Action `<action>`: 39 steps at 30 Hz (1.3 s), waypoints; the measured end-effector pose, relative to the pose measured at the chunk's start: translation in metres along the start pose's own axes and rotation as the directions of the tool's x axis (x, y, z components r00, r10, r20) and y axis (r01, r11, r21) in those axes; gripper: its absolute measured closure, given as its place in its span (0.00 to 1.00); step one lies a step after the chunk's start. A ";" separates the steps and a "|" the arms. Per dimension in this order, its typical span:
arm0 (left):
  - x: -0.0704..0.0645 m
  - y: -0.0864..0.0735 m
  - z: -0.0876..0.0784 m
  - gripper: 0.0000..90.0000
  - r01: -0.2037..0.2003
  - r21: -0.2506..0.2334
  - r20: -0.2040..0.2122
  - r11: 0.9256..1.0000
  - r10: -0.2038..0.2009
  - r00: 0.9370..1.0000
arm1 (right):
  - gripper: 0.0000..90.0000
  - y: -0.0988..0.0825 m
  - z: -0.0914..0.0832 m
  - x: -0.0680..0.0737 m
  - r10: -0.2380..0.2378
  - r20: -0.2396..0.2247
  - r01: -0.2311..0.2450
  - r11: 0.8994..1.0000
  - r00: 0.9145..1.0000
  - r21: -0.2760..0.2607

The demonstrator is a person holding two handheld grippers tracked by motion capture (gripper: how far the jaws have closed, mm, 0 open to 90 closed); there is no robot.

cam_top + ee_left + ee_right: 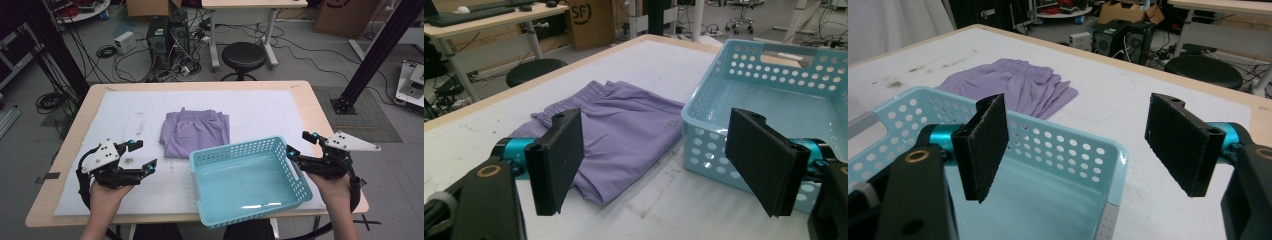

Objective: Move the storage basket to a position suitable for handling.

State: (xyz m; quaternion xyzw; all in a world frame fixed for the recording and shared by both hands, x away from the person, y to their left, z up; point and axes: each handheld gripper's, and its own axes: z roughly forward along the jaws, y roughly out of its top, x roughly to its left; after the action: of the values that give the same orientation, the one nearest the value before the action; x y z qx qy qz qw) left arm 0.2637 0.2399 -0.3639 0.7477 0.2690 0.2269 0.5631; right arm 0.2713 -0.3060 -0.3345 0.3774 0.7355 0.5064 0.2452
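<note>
Folded purple shorts lie flat near the middle of the white mat. Just in front of them, to the right, stands an empty light-blue perforated basket, reaching over the table's front edge. My left gripper hovers open over the mat left of the basket, aimed at the shorts and the basket's corner, with nothing between its jaws. At the basket's right side my right gripper is open too, its left jaw over the basket's rim.
The white mat covers most of the wooden table. Behind the table stand a black stool, computer towers with tangled cables, and black frame posts. Cardboard boxes and another desk stand farther back.
</note>
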 end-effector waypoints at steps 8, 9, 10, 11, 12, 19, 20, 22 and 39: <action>-0.014 -0.002 -0.002 0.26 -0.002 -0.020 0.013 1.000 0.003 1.000 | 0.27 -0.010 -0.009 -0.006 0.023 0.022 -0.023 1.000 0.999 -0.015; -0.017 -0.004 -0.002 0.26 -0.007 -0.022 0.017 1.000 0.007 1.000 | 0.27 -0.010 -0.009 -0.006 0.023 0.022 -0.023 1.000 0.999 -0.015; -0.022 -0.006 -0.002 0.26 -0.010 -0.025 0.021 1.000 0.010 1.000 | 0.27 -0.013 -0.012 -0.007 0.024 0.027 -0.023 1.000 0.999 -0.018; -0.026 -0.007 -0.002 0.26 -0.014 -0.026 0.028 1.000 0.015 0.999 | 0.27 -0.017 -0.016 -0.007 0.030 0.031 -0.029 0.999 0.999 -0.024; -0.030 -0.008 -0.001 0.26 -0.020 -0.027 0.036 0.999 0.021 0.999 | 0.27 -0.022 -0.024 -0.008 0.039 0.040 -0.037 0.999 0.998 -0.037; -0.058 -0.019 0.004 0.26 0.003 -0.043 0.078 0.999 0.000 0.997 | 0.27 -0.036 -0.043 -0.006 0.056 0.061 -0.052 0.997 0.997 -0.063; -0.062 -0.022 0.006 0.26 0.003 -0.044 0.083 0.999 0.001 0.997 | 0.26 -0.043 -0.047 -0.004 0.061 0.062 -0.058 0.997 0.996 -0.059; -0.070 -0.027 0.009 0.26 0.027 -0.042 0.114 0.999 -0.022 0.993 | 0.26 -0.045 -0.049 -0.004 0.066 0.061 -0.062 0.996 0.996 -0.056; -0.097 -0.050 0.046 0.25 0.064 0.047 0.266 0.997 -0.074 0.961 | 0.25 -0.070 -0.011 -0.009 0.147 -0.048 -0.137 0.977 0.988 0.163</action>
State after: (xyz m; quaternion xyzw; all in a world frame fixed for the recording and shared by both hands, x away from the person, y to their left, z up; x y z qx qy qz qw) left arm 0.2132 0.1542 -0.4283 0.7723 0.2207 0.0992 0.5874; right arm 0.2465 -0.3333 -0.3954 0.4321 0.7517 0.4734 0.1554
